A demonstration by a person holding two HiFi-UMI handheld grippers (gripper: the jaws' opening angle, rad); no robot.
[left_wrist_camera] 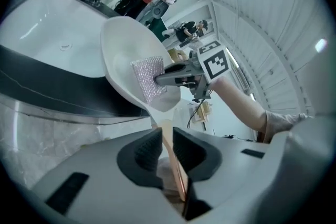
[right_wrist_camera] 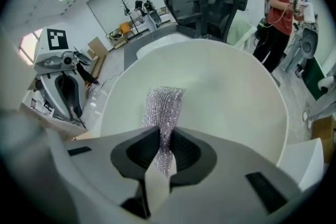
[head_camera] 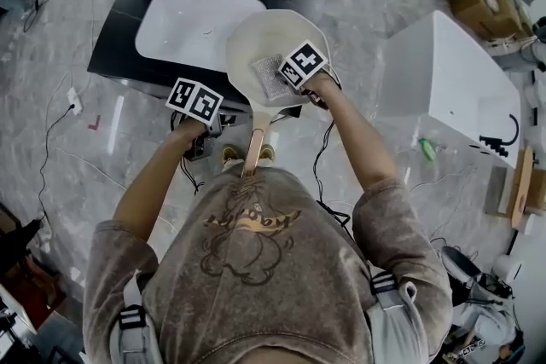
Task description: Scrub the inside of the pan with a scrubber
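Silvery mesh scrubber tight in right gripper inside smooth cream pan; left gripper tight on wooden handle.

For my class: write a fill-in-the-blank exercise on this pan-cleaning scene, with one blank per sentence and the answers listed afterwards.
1. The left gripper is closed on the pan's wooden ____.
2. The right gripper clamps a silvery mesh ____.
3. That tool rests against the pan's ____ surface, not its underside.

Missing words: handle; scrubber; inner.
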